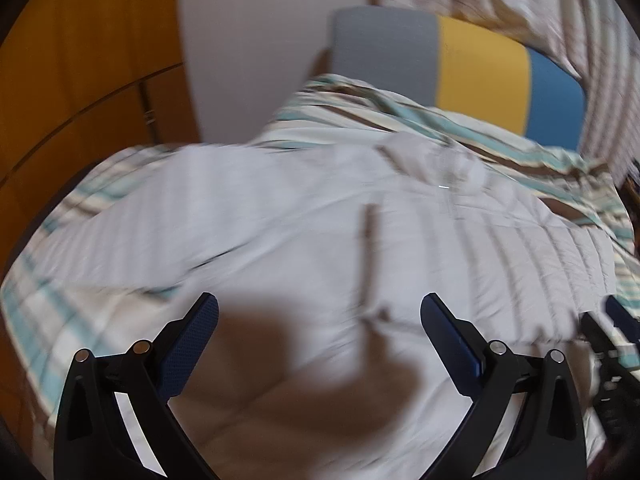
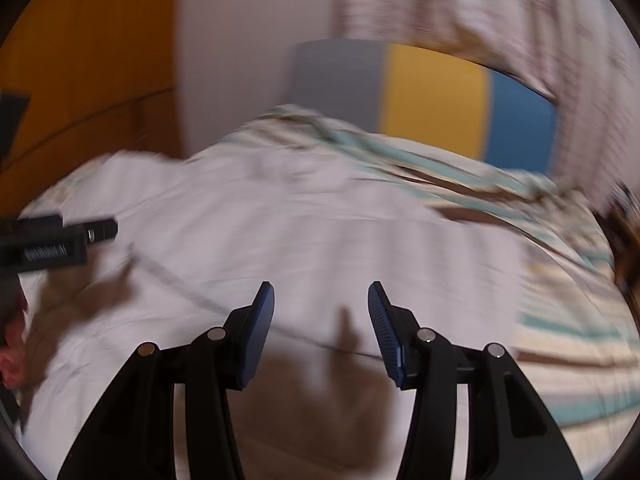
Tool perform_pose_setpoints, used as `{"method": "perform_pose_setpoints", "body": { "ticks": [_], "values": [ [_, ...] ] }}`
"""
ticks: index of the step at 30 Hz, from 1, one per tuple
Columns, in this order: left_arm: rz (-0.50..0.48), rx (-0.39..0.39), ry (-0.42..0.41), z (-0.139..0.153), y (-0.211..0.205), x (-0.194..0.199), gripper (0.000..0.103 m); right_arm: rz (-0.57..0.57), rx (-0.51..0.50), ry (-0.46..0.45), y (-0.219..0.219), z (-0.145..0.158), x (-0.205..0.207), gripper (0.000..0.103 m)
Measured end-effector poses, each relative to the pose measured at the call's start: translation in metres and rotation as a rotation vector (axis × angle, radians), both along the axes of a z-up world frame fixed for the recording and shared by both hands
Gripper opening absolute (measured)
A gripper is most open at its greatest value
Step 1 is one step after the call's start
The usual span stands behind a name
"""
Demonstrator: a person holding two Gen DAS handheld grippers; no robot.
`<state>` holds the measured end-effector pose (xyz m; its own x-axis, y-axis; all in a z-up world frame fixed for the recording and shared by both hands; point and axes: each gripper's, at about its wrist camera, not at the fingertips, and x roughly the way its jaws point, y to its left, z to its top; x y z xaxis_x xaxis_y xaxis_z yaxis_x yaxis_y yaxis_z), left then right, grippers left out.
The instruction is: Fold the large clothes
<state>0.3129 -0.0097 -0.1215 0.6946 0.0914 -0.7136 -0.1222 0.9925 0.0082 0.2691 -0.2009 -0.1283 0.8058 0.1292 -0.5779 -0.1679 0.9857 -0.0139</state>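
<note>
We've got both claws empty, left gripper spread wide, right gripper jaws apart w/ nothing between, over the white quilted jacket lying on the striped bedding; risk: slick puffy fabric slips, fold springs back.

a bed covered in a sheet striped teal, brown and cream carries a white quilted jacket, spread flat across most of it, its dark zipper line running down the middle.
</note>
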Motion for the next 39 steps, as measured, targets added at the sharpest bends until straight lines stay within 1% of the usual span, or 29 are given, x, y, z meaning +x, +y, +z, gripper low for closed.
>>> {"method": "perform_pose_setpoints", "body": {
  "ticks": [1,3,4,5,6,7,9,11,13,16,17,19,21,24,25,27,30,34,35,38,39],
  "values": [
    [-0.014,0.019,0.009,-0.004,-0.01,0.01,0.1,-0.075,0.011,-0.003,-0.02,0.002,0.0,0.048],
    [-0.04,0.072,0.01,-0.013,-0.029,0.027,0.1,-0.165,0.027,0.006,-0.047,0.003,0.001,0.045],
    [-0.047,0.119,0.011,-0.021,-0.035,0.039,0.097,-0.222,0.045,0.023,-0.066,0.001,0.003,0.043],
    [-0.043,0.148,0.019,-0.027,-0.036,0.046,0.089,-0.258,0.062,0.037,-0.079,0.001,0.004,0.037],
    [-0.038,0.161,0.032,-0.034,-0.034,0.052,0.086,-0.29,0.08,0.052,-0.091,-0.001,0.006,0.035],
    [-0.025,0.156,0.048,-0.042,-0.029,0.058,0.085,-0.317,0.108,0.07,-0.105,-0.002,0.01,0.035],
    [0.003,0.138,0.054,-0.05,-0.015,0.063,0.085,-0.333,0.132,0.072,-0.118,-0.001,0.018,0.033],
    [0.033,0.115,0.047,-0.057,-0.002,0.062,0.085,-0.327,0.122,0.053,-0.121,0.001,0.029,0.033],
    [0.04,0.059,0.057,-0.061,0.008,0.063,0.086,-0.311,0.106,0.036,-0.12,0.003,0.047,0.032],
    [0.034,0.058,0.066,-0.065,0.007,0.063,0.09,-0.283,0.096,0.037,-0.115,-0.002,0.076,0.031],
    [0.034,0.057,0.068,-0.066,0.006,0.062,0.091,-0.277,0.103,0.049,-0.114,-0.006,0.089,0.03],
    [0.035,0.041,0.07,-0.068,0.008,0.063,0.092,-0.298,0.079,0.065,-0.112,-0.015,0.109,0.029],
    [0.036,0.024,0.071,-0.07,0.01,0.065,0.093,-0.328,0.083,0.104,-0.116,-0.026,0.129,0.023],
    [0.032,0.024,0.078,-0.072,0.007,0.067,0.095,-0.37,0.112,0.194,-0.128,-0.049,0.148,0.022],
    [0.03,0.032,0.081,-0.072,0.005,0.068,0.096,-0.37,0.122,0.229,-0.131,-0.059,0.153,0.022],
    [0.028,0.044,0.084,-0.073,0.003,0.071,0.097,-0.364,0.123,0.249,-0.132,-0.069,0.156,0.022],
    [0.03,0.049,0.087,-0.074,0.003,0.071,0.098,-0.365,0.108,0.243,-0.131,-0.071,0.156,0.022],
    [0.031,0.044,0.087,-0.075,0.004,0.072,0.098,-0.364,0.122,0.23,-0.134,-0.07,0.15,0.024],
    [0.031,0.044,0.087,-0.075,0.004,0.072,0.098,-0.366,0.122,0.224,-0.133,-0.068,0.148,0.026],
    [0.032,0.04,0.088,-0.075,0.005,0.072,0.099,-0.384,0.138,0.186,-0.132,-0.049,0.133,0.045],
    [0.033,0.038,0.089,-0.076,0.005,0.072,0.099,-0.39,0.144,0.165,-0.132,-0.042,0.122,0.045]
  ]
}}
